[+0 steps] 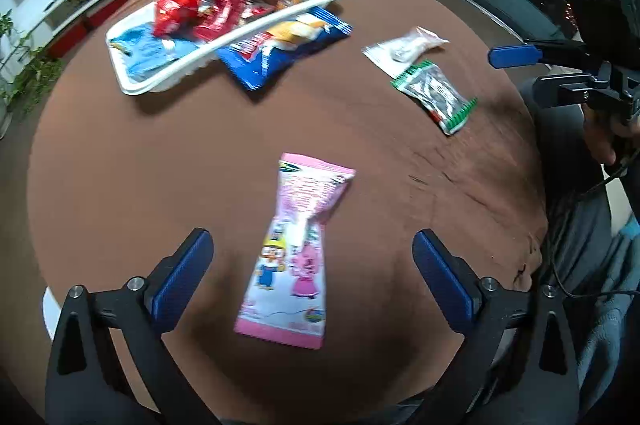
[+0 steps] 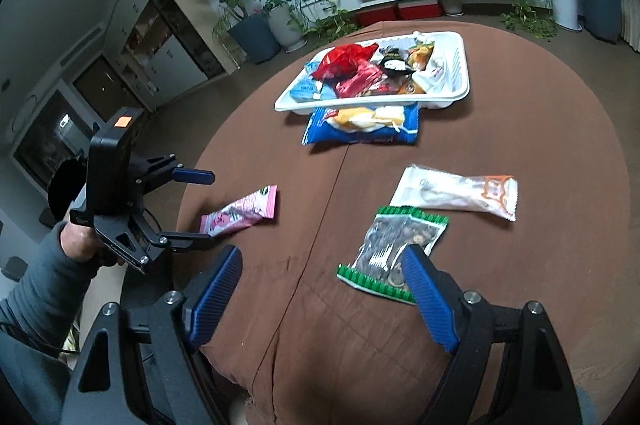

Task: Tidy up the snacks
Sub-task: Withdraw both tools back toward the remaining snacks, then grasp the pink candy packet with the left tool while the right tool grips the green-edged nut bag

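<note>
Partly done, judging by how things lie: white tray (image 1: pixel 280 15) at upper left of the left wrist view already heaped with red, blue and dark wrappers, on the brown cloth-covered table (image 1: pixel 160 165). Still outside it: blue bag (image 1: pixel 256 65) tucked half under the tray's near rim; pink packet (image 1: pixel 294 257) at lower centre, lying flat between the spread fingers of the left gripper (image 1: pixel 312 281), untouched by either pad; clear white packet (image 1: pixel 404 47) and green-edged packet (image 1: pixel 434 93) just beside each other at upper right. In the right wrist view, same four strays: blue bag (image 2: pixel 362 125) touching the tray (image 2: pixel 460 93) at upper centre, pink packet (image 2: pixel 244 211) at left, white packet (image 2: pixel 456 193) at right of centre, green-edged packet (image 2: pixel 394 249) at lower centre. Right gripper (image 2: pixel 324 291) spread wide and empty, right pad overlapping the green-edged packet's corner in the picture; contact impossible to tell. Left gripper (image 2: pixel 200 205) likewise wide apart at left edge, above the pink packet. Four packets left to place, probably pink and green-edged first.
</note>
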`<state>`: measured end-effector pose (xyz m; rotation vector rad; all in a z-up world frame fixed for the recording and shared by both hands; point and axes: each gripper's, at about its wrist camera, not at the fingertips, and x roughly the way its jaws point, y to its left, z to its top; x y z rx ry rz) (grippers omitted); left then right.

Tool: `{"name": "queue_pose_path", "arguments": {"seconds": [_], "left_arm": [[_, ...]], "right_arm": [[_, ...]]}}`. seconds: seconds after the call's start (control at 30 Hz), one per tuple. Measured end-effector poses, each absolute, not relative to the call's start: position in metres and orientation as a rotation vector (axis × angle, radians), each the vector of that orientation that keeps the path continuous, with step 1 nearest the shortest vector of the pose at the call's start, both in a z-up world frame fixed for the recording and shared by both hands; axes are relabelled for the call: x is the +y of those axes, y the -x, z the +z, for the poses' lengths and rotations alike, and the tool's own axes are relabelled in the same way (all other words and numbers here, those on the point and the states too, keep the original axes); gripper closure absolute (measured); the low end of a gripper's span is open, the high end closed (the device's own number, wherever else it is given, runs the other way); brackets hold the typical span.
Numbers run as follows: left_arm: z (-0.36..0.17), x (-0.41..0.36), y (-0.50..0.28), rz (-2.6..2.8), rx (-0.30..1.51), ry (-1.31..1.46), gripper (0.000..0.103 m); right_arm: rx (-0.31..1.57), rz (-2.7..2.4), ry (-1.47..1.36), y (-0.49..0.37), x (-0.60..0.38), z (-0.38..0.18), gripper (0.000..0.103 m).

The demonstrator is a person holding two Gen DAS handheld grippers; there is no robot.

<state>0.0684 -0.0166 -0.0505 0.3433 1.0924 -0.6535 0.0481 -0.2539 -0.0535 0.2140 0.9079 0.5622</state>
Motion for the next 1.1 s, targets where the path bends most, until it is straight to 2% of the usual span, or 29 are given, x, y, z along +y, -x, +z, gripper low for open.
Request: {"name": "queue_pose_path", "arguments": {"seconds": [0.07,0.13,0.2,0.37,0.5,0.53,0.77,0.8,0.83,0.87,1.1], "left_arm": [[-0.054,-0.02,-0.069,-0.661,1.103,-0.341,0.007],[-0.058,-0.021,-0.072,-0.665,1.116,-0.336,0.017],[-0.061,-0.023,-0.075,-0.656,1.129,-0.339,0.024],[-0.064,-0.025,-0.08,-0.651,1.137,-0.34,0.028],[-0.066,-0.024,-0.082,-0.641,1.148,-0.335,0.048],[-0.067,-0.024,-0.083,-0.64,1.15,-0.33,0.051],[-0.072,-0.023,-0.085,-0.621,1.164,-0.311,0.051],[-0.073,-0.022,-0.086,-0.611,1.167,-0.306,0.055],[-0.074,-0.022,-0.086,-0.602,1.17,-0.298,0.065],[-0.075,-0.021,-0.087,-0.592,1.174,-0.29,0.069],[-0.075,-0.021,-0.086,-0.54,1.187,-0.263,0.071]], "right_arm": [[0.91,0.568,-0.198,-0.046,-0.251,-0.054,0.019],[0.916,0.559,-0.178,-0.044,-0.247,-0.057,0.019],[0.928,0.551,-0.163,-0.042,-0.245,-0.06,0.019],[0.932,0.557,-0.168,-0.037,-0.242,-0.063,0.019],[0.933,0.557,-0.176,-0.037,-0.242,-0.063,0.019],[0.934,0.558,-0.176,-0.036,-0.242,-0.063,0.019],[0.941,0.554,-0.185,-0.038,-0.242,-0.066,0.019],[0.944,0.55,-0.188,-0.038,-0.242,-0.067,0.019],[0.946,0.549,-0.191,-0.039,-0.242,-0.067,0.019],[0.948,0.548,-0.192,-0.039,-0.242,-0.068,0.019],[0.963,0.55,-0.164,-0.041,-0.24,-0.068,0.019]]}}
